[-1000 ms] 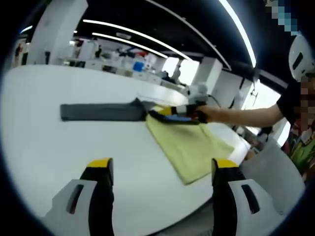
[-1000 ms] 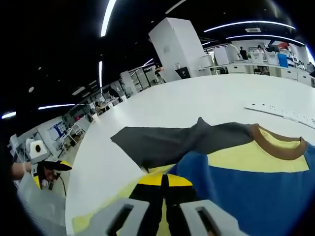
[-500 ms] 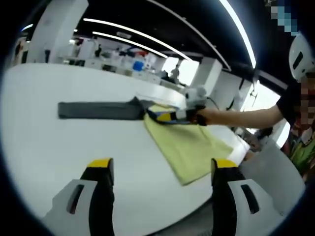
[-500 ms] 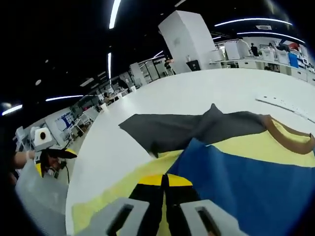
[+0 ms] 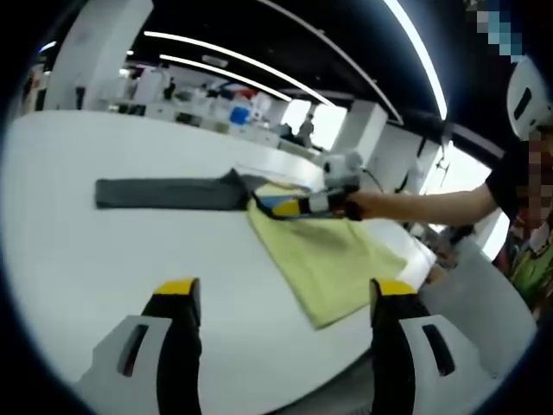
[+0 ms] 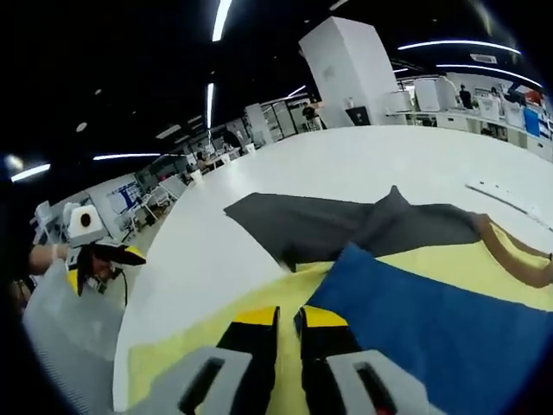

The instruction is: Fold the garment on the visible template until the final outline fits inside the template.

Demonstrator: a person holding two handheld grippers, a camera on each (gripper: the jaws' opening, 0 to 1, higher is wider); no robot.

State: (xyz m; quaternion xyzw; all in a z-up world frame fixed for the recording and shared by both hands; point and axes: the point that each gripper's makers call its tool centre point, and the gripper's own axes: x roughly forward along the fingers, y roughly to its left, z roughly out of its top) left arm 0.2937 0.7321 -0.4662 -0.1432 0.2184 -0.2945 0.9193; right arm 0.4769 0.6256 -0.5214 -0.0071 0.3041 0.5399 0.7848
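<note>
**Risk: the fold drags the whole shirt instead of turning over**

My right tongs (image 6: 288, 313), at the bottom middle of the right gripper view, are clenched with almost no gap between the yellow tips, pinching what I judge to be the edge of the garment (image 6: 415, 303), a yellow shirt with a blue panel and a brown collar. In the left gripper view they show right of centre, on the shirt's far end. My left tongs (image 5: 287, 298) stand released, jaws wide apart at the bottom of that frame, above bare white worktop (image 5: 104, 251) and well short of the cloth.

The garment lies across the middle of the worktop, its grey sleeve (image 5: 164, 193) stretched out toward the left of the left gripper view. I cannot make out a template outline.

With one grip and nothing pinning the rest, pulling could slide the shirt rather than crease it. The sleeve may trail and stay outside the outline. The near corner lies close to the worktop edge and could slip over.
</note>
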